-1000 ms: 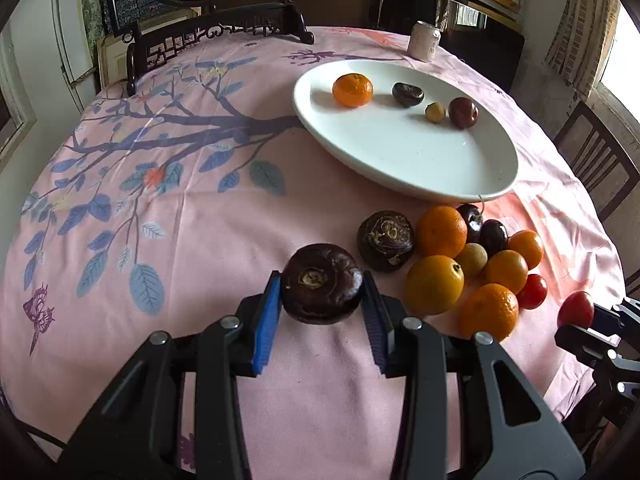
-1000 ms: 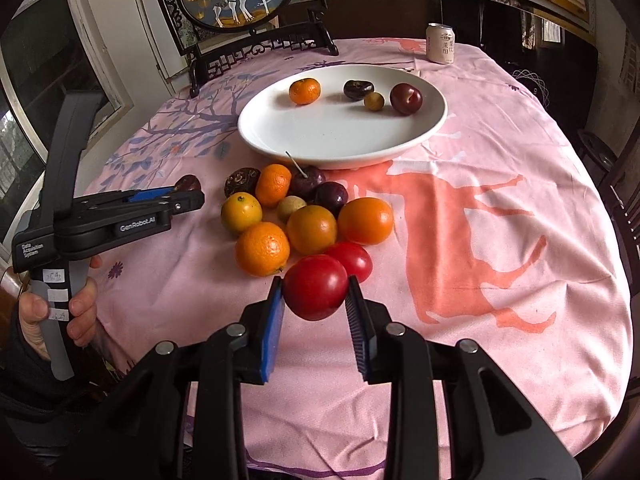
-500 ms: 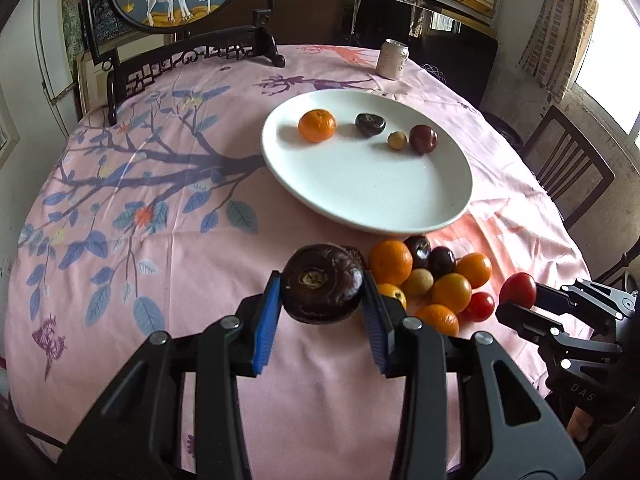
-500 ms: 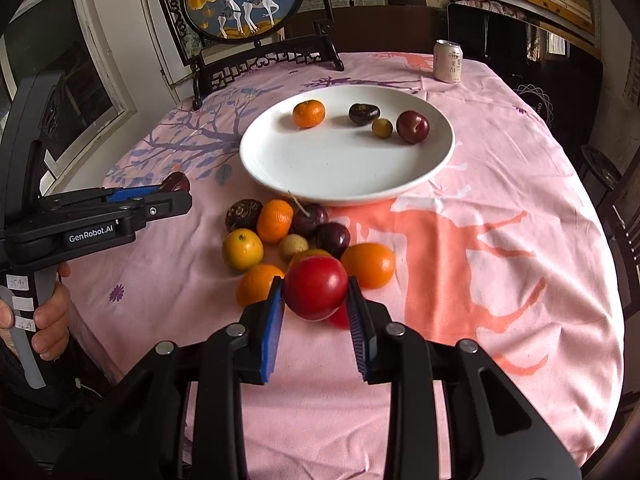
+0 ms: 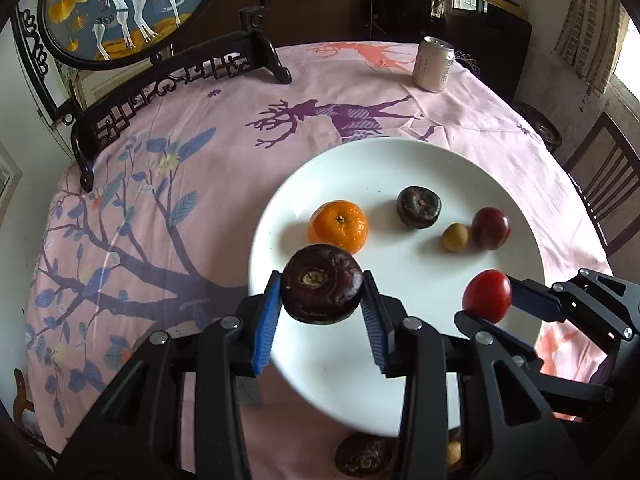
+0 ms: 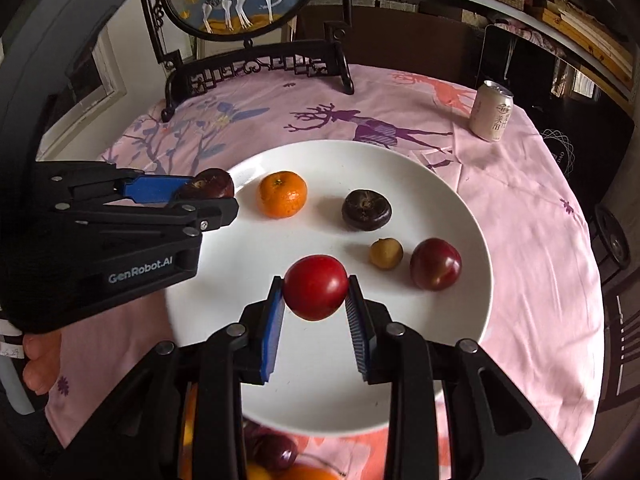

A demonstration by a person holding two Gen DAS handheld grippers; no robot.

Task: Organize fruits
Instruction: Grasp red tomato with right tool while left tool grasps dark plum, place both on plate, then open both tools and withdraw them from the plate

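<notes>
My left gripper (image 5: 321,294) is shut on a dark brown round fruit (image 5: 322,289) and holds it above the left rim of the white plate (image 5: 400,352). My right gripper (image 6: 315,294) is shut on a red tomato (image 6: 315,293) above the plate's (image 6: 448,184) middle. On the plate lie a mandarin (image 5: 338,226), a dark brown fruit (image 5: 419,207), a small tan fruit (image 5: 455,237) and a dark red plum (image 5: 491,227). The right gripper also shows in the left wrist view (image 5: 486,296), the left gripper in the right wrist view (image 6: 208,192).
A drink can (image 5: 434,64) stands at the far side of the pink tablecloth. A framed deer screen on a black stand (image 5: 132,8) stands at the back left. More fruits (image 6: 276,454) lie near the plate's front edge, mostly hidden. A chair (image 5: 600,196) stands at the right.
Both grippers have moved forward with their fruits, from over the fruit pile to over the plate. The pile now lies below and behind the fingers.
</notes>
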